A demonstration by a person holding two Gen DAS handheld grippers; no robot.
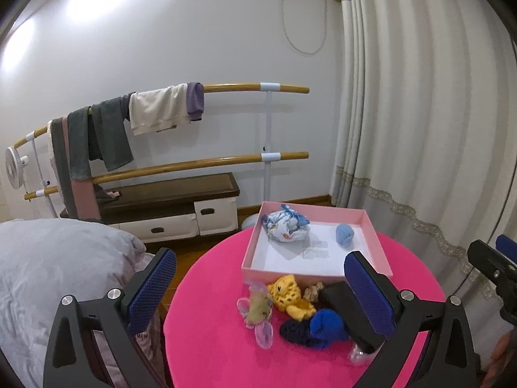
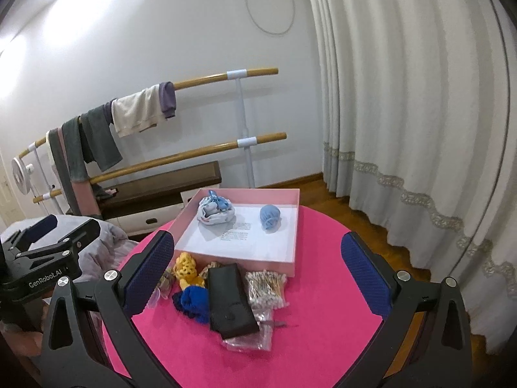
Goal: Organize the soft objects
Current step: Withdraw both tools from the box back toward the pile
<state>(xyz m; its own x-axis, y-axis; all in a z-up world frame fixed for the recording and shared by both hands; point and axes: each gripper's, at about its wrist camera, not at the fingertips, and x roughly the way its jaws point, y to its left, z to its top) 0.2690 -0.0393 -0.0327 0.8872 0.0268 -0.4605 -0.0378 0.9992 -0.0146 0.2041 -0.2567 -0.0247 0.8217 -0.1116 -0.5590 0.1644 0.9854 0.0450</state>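
A: Where did the sorting stand?
B: Two cloth bundles, a patterned bundle (image 2: 216, 210) and a pale blue ball (image 2: 270, 216), lay in the pink box (image 2: 294, 226). The yellow knit toy (image 2: 186, 270) and dark blue sock (image 2: 194, 300) sat on the pink tabletop (image 2: 323, 307) just beside the box.
A: And the grippers?
B: The left gripper (image 1: 258, 294) and right gripper (image 2: 258, 278) both hovered with jaws spread, holding nothing. Next, I judged, one should close on the sock, avoiding the black case (image 2: 229, 300).

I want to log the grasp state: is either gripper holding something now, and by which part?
Nothing is held. The left gripper and the right gripper are both open above the pink table, with nothing between their fingers.
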